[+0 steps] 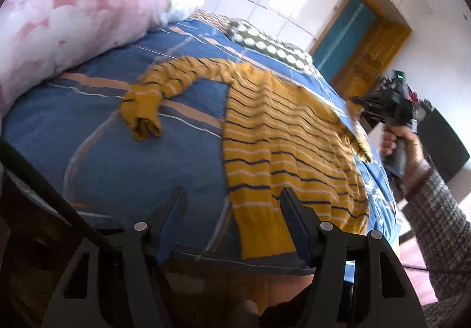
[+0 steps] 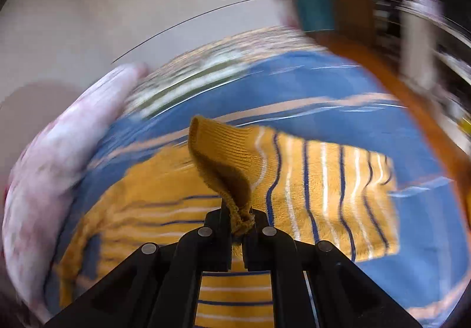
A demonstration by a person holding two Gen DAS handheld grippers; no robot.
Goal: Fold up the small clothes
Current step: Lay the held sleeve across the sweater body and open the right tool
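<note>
A small mustard-yellow sweater (image 1: 282,136) with navy and white stripes lies spread on the blue bed cover (image 1: 117,157). Its left sleeve (image 1: 164,83) stretches out to the left, cuff bunched. My left gripper (image 1: 232,195) is open and empty, hovering over the sweater's hem near the bed's front edge. My right gripper (image 2: 240,214) is shut on the right sleeve's ribbed cuff (image 2: 220,163) and holds it lifted above the sweater body (image 2: 323,189). The right gripper also shows in the left wrist view (image 1: 379,107), at the sweater's right side.
A pink floral pillow (image 1: 73,19) lies at the back left of the bed. A spotted cushion (image 1: 270,45) lies at the far edge. A wooden door (image 1: 368,48) stands beyond the bed on the right. The right wrist view is motion-blurred.
</note>
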